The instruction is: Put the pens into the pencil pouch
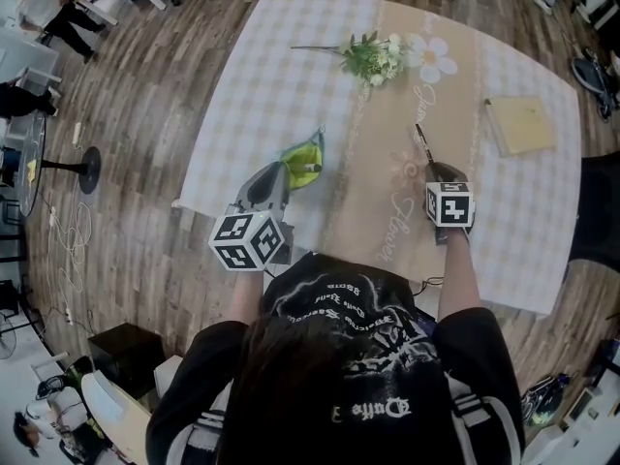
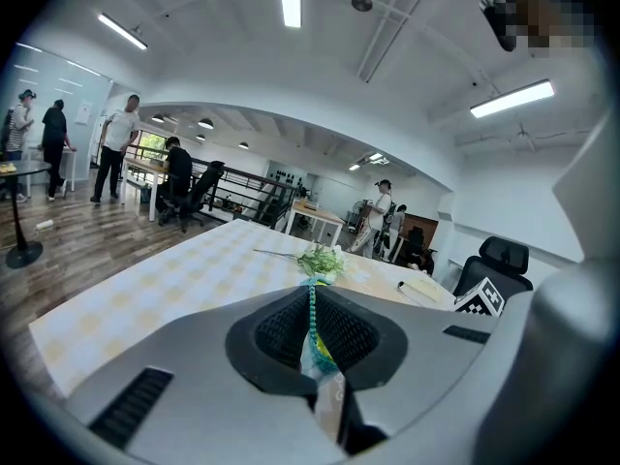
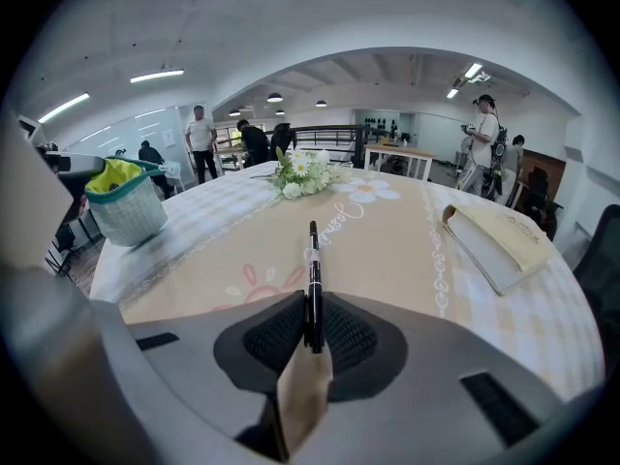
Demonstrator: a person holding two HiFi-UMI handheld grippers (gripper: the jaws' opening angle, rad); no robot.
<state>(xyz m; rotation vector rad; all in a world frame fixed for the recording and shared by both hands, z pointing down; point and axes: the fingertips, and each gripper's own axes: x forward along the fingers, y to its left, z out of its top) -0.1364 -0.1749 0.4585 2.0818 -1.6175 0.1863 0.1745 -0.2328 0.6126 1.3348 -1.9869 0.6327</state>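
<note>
A black pen (image 1: 422,140) lies along the beige strip of the tablecloth, its tip pointing away from me. My right gripper (image 1: 432,165) is shut on its near end; in the right gripper view the pen (image 3: 313,264) runs forward from between the pads (image 3: 344,337). The yellow-green pencil pouch (image 1: 302,160) with a teal rim stands left of centre, its mouth open. My left gripper (image 1: 290,170) is shut on the pouch's near edge, and the teal zip edge (image 2: 311,318) is pinched between the jaws. From the right gripper the pouch (image 3: 124,201) shows at far left.
A bunch of white flowers (image 1: 373,58) lies at the far side of the table (image 1: 242,85). A tan notebook (image 1: 521,124) sits at the right. The table's near edge is just in front of me. People and office chairs stand beyond the table.
</note>
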